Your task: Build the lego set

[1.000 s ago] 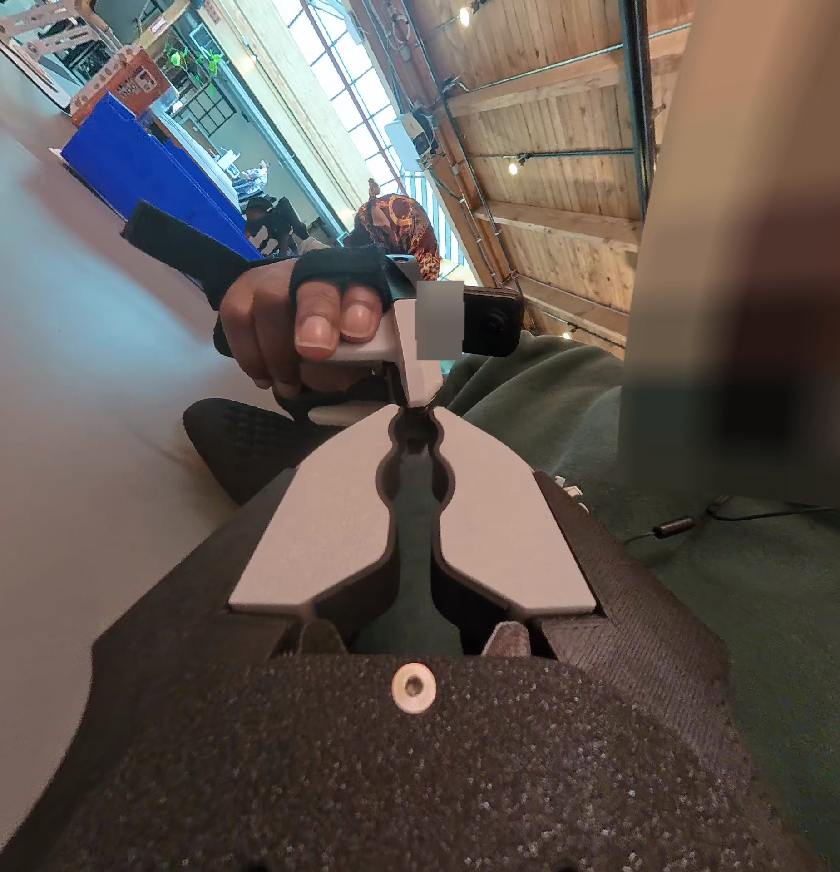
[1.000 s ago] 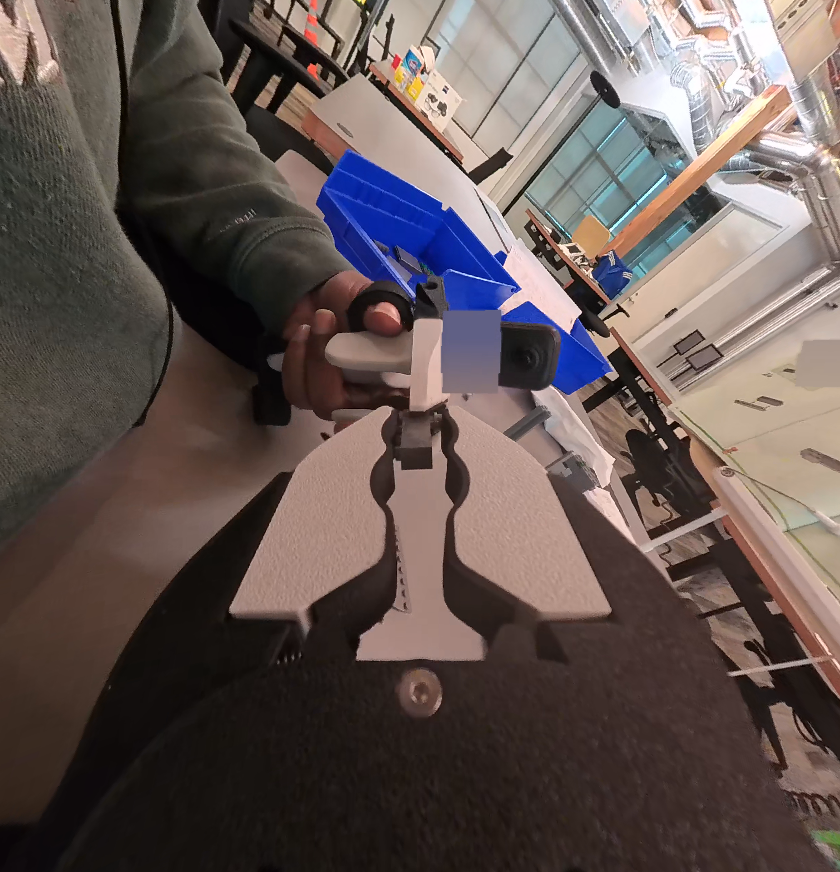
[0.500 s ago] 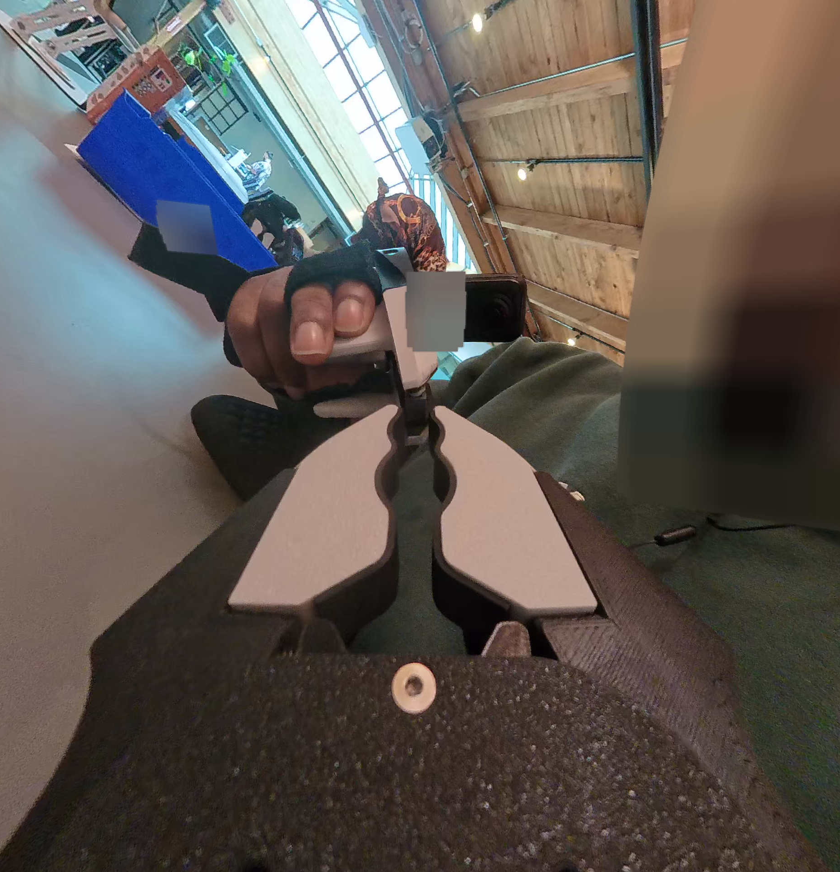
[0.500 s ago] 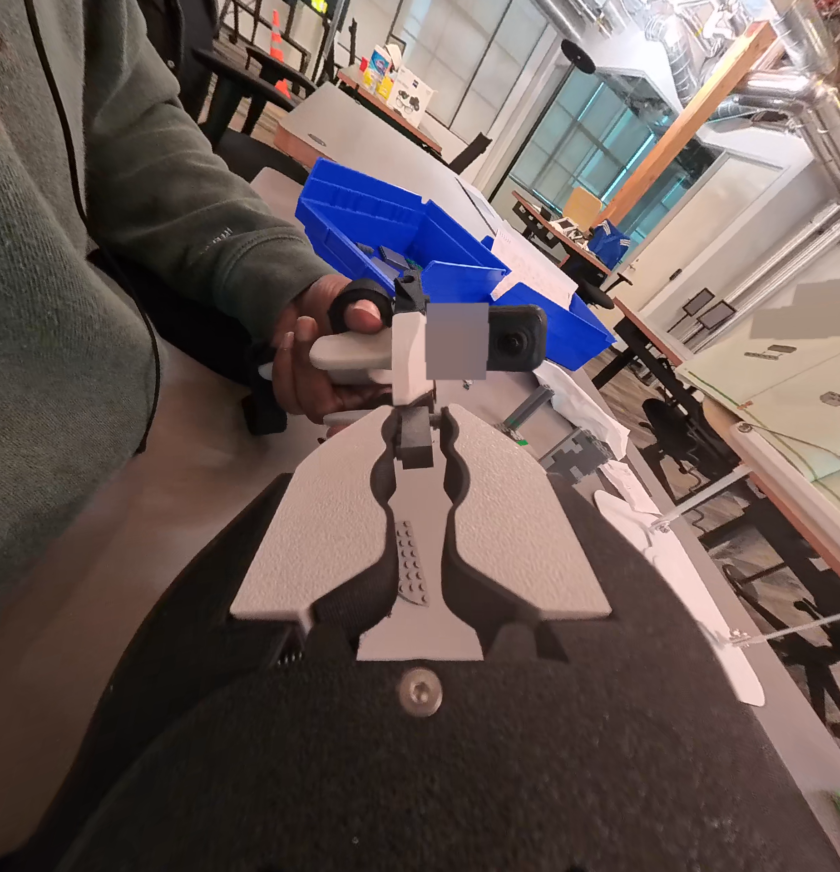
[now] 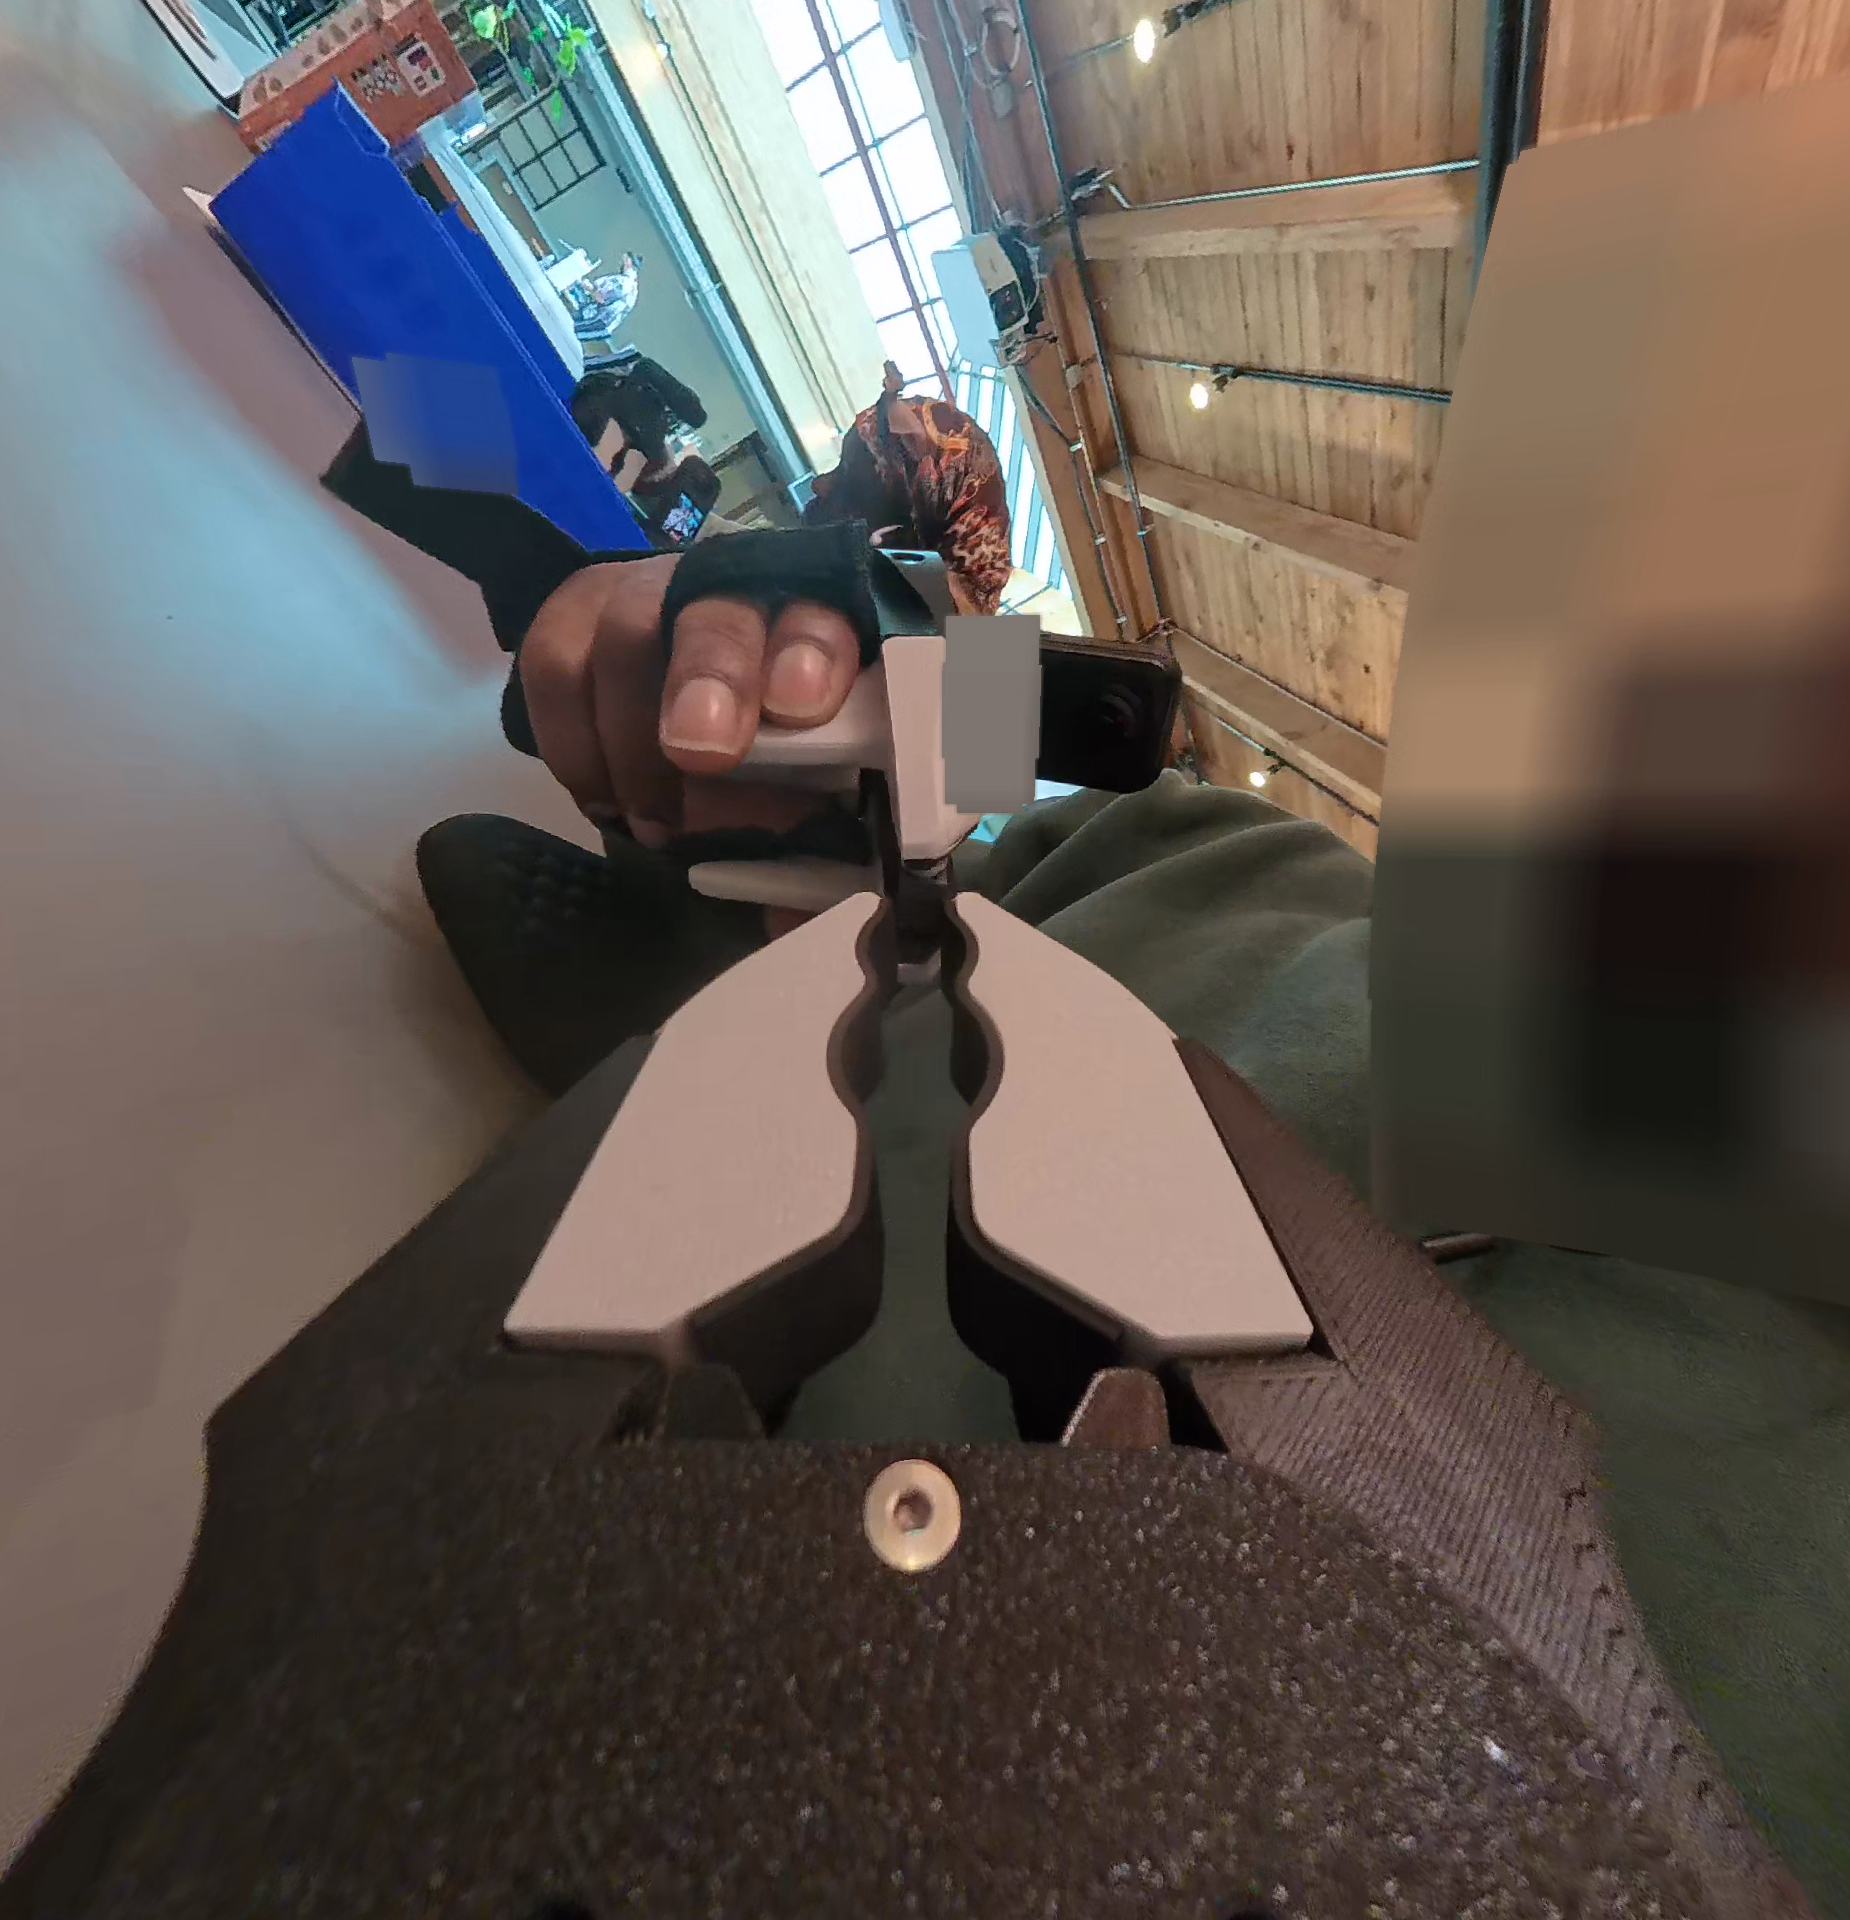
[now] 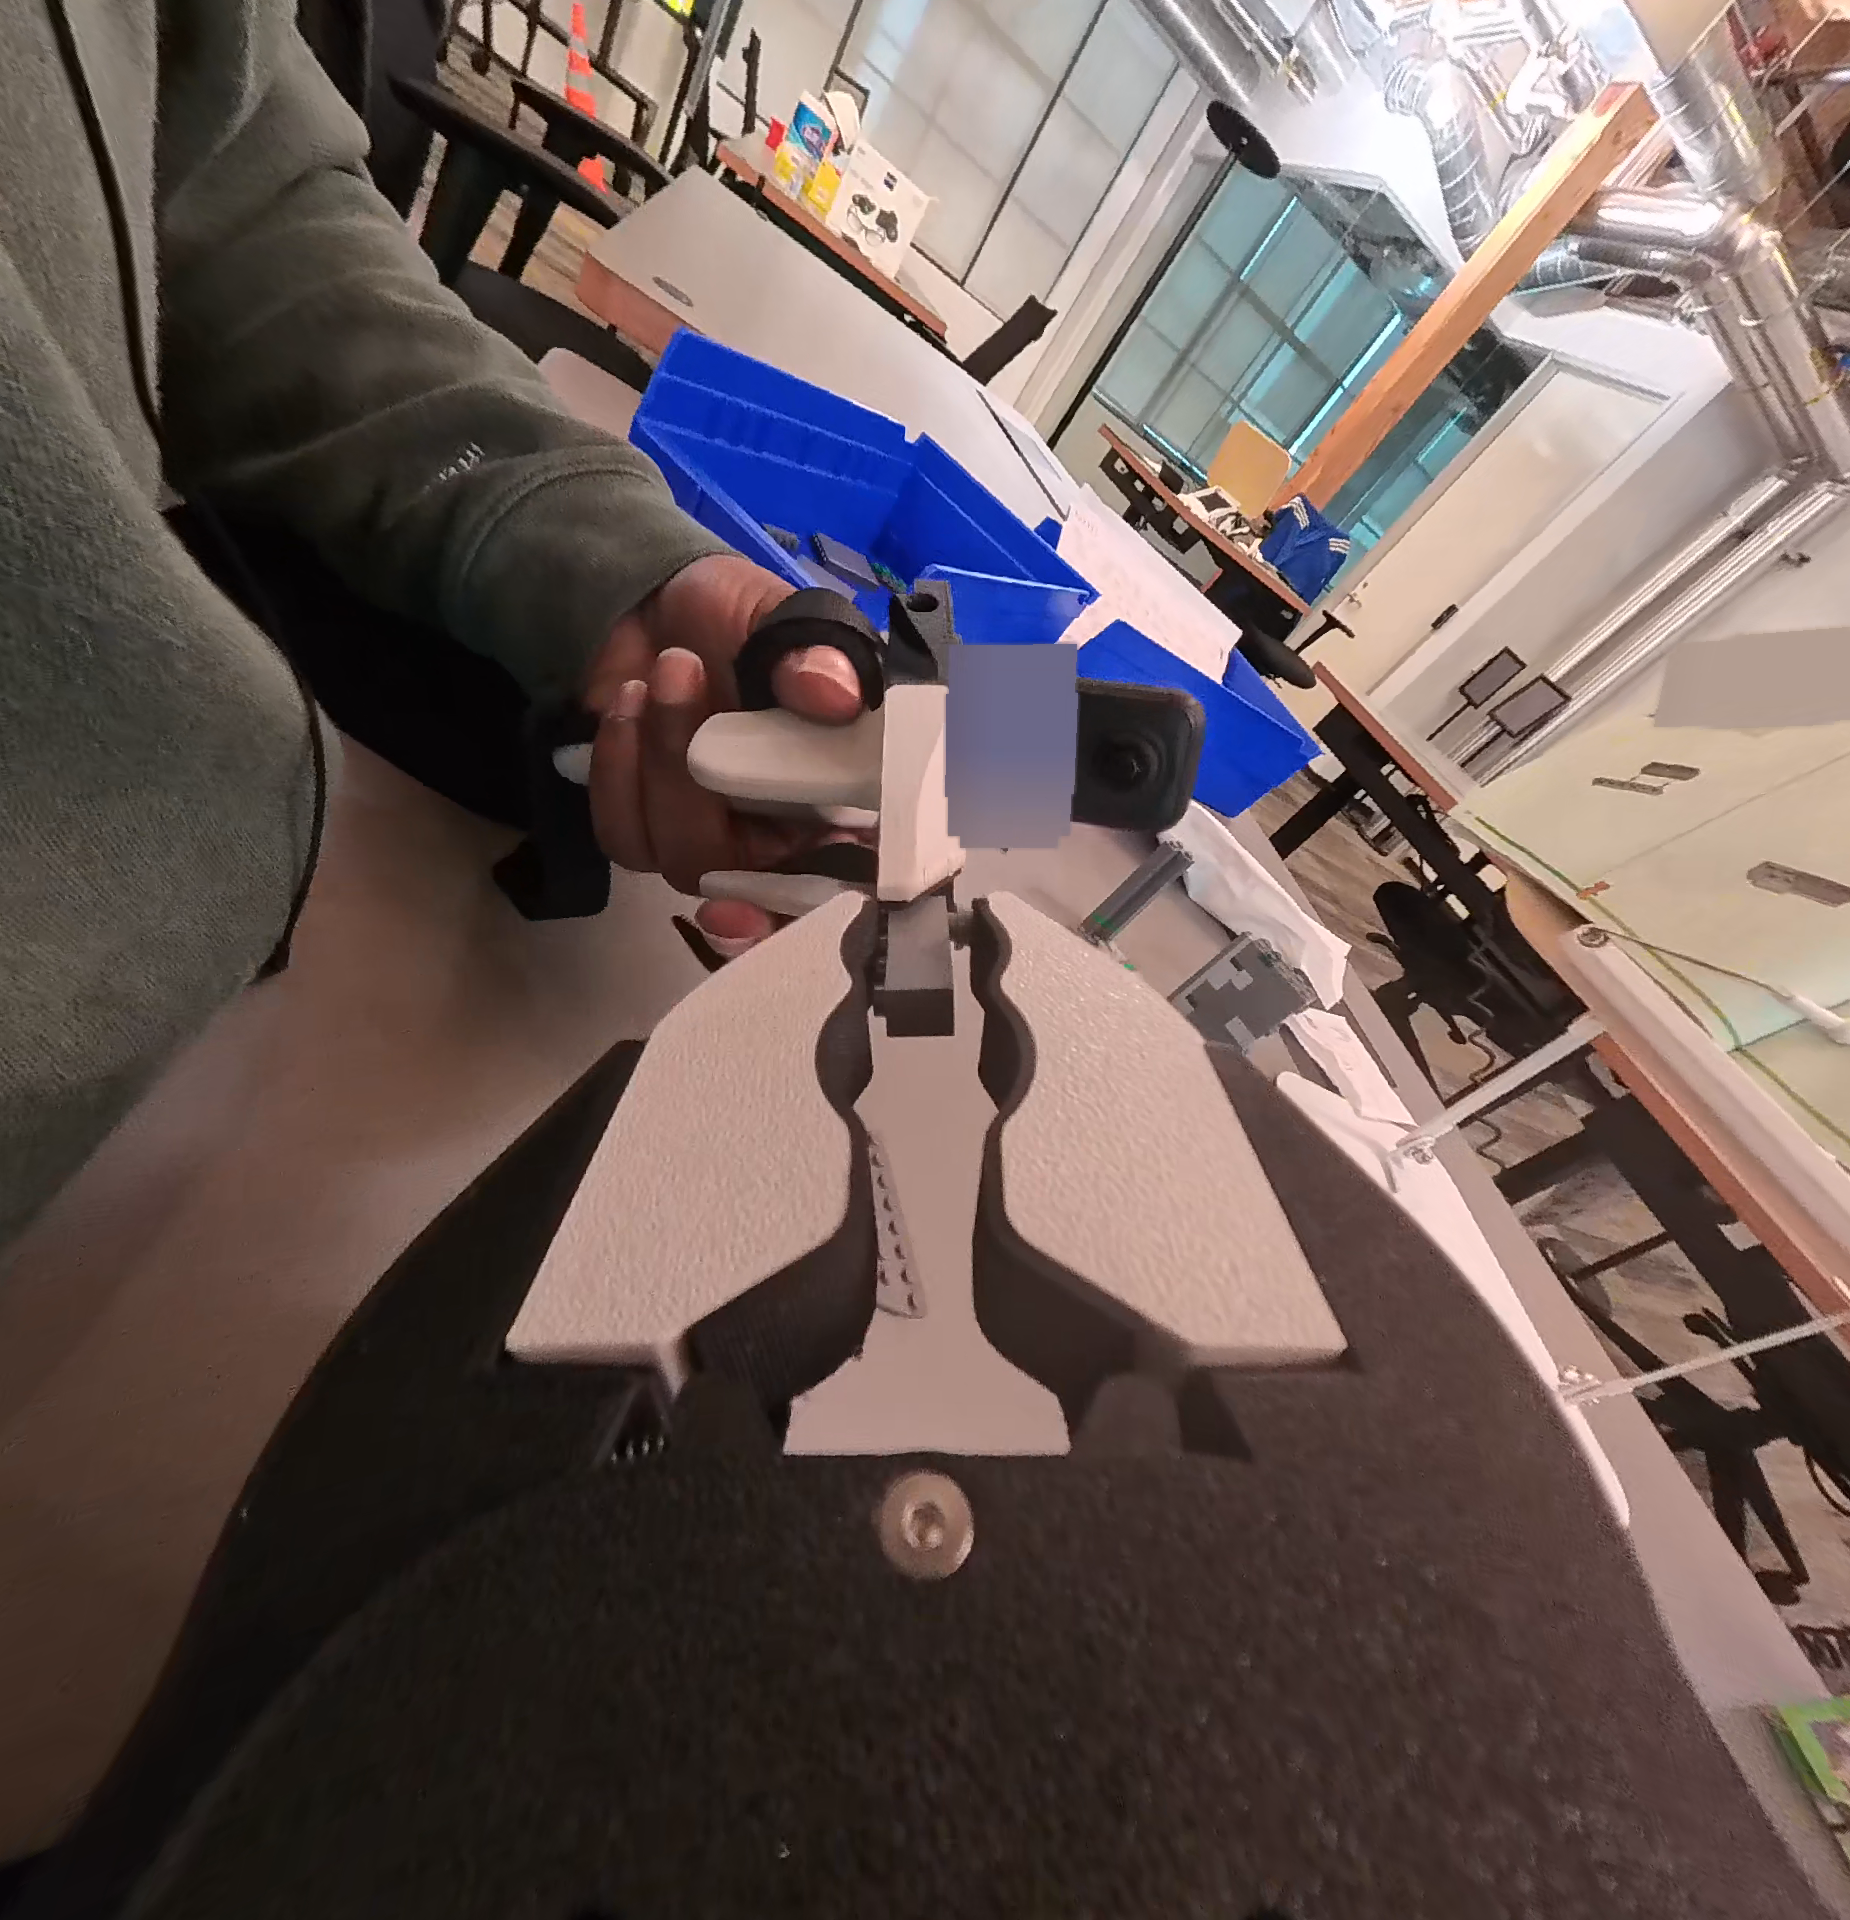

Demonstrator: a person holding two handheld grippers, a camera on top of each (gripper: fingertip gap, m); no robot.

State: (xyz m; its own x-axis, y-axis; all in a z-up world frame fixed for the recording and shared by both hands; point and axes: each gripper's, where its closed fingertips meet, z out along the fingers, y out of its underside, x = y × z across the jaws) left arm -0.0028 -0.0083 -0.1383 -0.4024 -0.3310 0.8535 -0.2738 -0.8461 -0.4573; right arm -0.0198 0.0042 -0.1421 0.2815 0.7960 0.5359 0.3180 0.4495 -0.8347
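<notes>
In the right wrist view, the right gripper [image 6: 916,930], with pale grey fingers [image 6: 713,1174], pinches a dark grey rectangular lego block [image 6: 913,971] at its tips. The opposing left gripper [image 5: 910,920] also meets that block tip to tip; whether it is clenched on it cannot be told. Beyond lie a flat grey studded lego strip [image 6: 895,1242] on the pale table [image 6: 277,1091], a grey lego assembly [image 6: 1248,982] and blue plastic bins [image 6: 848,488].

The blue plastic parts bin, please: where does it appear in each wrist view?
Left wrist view: blue plastic parts bin at upper left, on the table behind the gloved hand.
Right wrist view: it sits upper centre, behind the other hand.
Shared landmark: the pale grey tabletop.
</notes>
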